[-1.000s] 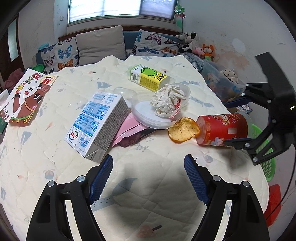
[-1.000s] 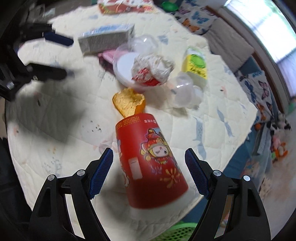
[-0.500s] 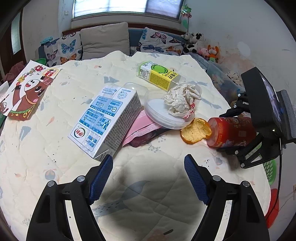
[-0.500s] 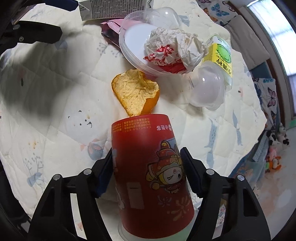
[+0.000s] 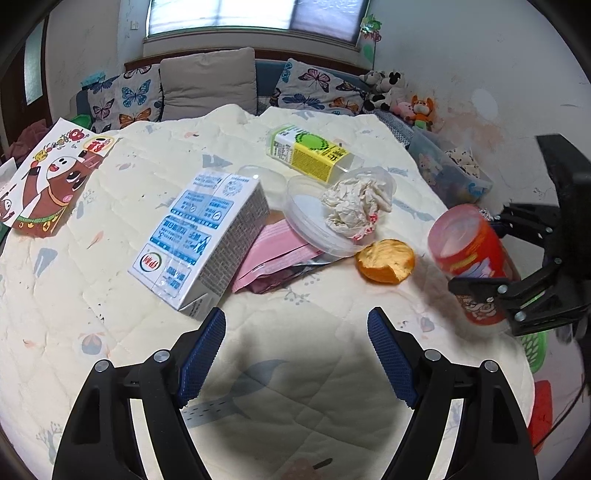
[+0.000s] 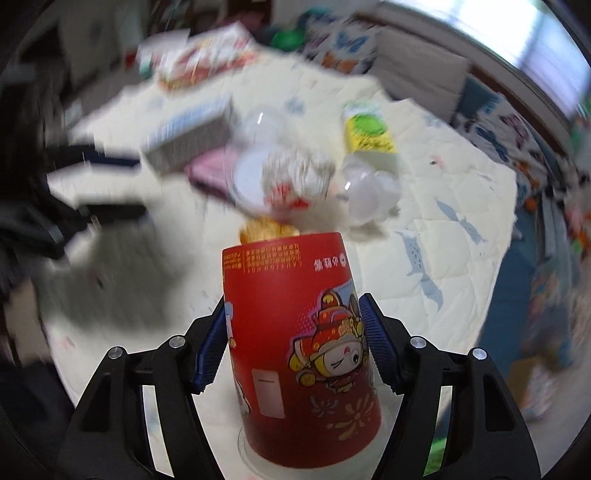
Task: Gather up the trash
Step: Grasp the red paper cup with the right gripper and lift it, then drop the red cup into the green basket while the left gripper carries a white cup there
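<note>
A small room in daylight.
A window (image 5: 255, 16) shone above a sofa (image 5: 266, 86) with butterfly cushions (image 5: 127, 99). Soft toys (image 5: 400, 96) sat by the marked white wall (image 5: 461, 55).

Daylight came from the window (image 5: 255, 16) behind the sofa, soft and even, bright enough to wash out its panes. In the left wrist view the picture was sharp; a broad, soft-edged shadow lay on the quilt (image 5: 295, 387) on the side away from the window. The right wrist view was smeared by motion blur across the whole quilt and the clutter toward the window (image 6: 491, 44), which flared white; only the red cup (image 6: 295, 350) stayed crisp. Both views bowed strongly toward their edges and ended in a dark round vignette.
</note>
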`<action>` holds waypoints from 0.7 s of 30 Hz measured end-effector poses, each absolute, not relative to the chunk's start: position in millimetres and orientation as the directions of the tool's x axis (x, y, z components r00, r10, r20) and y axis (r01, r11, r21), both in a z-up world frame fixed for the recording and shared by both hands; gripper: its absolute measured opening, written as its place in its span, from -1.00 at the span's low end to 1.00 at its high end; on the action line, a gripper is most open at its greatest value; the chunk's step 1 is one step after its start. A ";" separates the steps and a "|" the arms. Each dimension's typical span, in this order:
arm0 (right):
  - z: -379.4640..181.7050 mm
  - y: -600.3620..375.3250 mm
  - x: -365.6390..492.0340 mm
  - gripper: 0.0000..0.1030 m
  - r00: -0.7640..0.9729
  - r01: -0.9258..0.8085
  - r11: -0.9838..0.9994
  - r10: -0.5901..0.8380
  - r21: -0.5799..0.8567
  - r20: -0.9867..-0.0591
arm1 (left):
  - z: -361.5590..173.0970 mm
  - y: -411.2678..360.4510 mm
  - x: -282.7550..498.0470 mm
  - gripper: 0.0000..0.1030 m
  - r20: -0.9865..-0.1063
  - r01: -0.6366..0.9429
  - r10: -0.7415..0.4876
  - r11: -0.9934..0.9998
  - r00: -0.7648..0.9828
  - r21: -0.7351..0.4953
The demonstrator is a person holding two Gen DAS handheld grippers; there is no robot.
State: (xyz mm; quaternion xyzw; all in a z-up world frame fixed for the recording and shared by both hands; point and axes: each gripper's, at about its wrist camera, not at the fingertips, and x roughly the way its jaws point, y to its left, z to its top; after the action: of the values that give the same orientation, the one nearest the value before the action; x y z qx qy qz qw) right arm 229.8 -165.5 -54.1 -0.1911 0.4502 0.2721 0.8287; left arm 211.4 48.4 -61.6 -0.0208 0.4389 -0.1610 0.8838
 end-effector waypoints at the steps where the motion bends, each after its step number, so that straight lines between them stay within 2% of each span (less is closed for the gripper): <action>1: -49.2 -171.3 226.6 0.31 0.473 -0.592 0.805 0.308 -0.038 -0.825 | -60.6 46.8 211.2 0.49 -0.767 0.268 -0.306 0.946 0.564 -0.180; 6: -29.4 -192.1 207.5 0.30 0.574 -0.495 0.860 0.433 0.126 -0.695 | -56.0 37.7 210.3 0.48 -0.760 0.286 -0.320 0.941 0.566 -0.183; 12: -12.2 -225.2 192.1 0.30 0.645 -0.416 0.861 0.505 0.292 -0.573 | -54.1 20.1 205.3 0.48 -0.756 0.330 -0.343 0.927 0.558 -0.177; 16: 6.3 -243.0 178.5 0.30 0.700 -0.386 0.862 0.506 0.329 -0.504 | -55.4 7.6 199.1 0.49 -0.757 0.361 -0.360 0.916 0.546 -0.175; 21: 26.1 -261.0 156.7 0.30 0.765 -0.348 0.890 0.451 0.294 -0.459 | -54.7 -16.3 185.1 0.48 -0.751 0.427 -0.402 0.887 0.524 -0.177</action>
State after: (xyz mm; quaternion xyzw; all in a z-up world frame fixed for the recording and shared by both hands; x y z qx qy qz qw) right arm 156.7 -261.0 26.1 0.0963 0.2679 0.2138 0.9345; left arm 185.1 -16.3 -54.7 0.0147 0.4263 -0.2374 0.8728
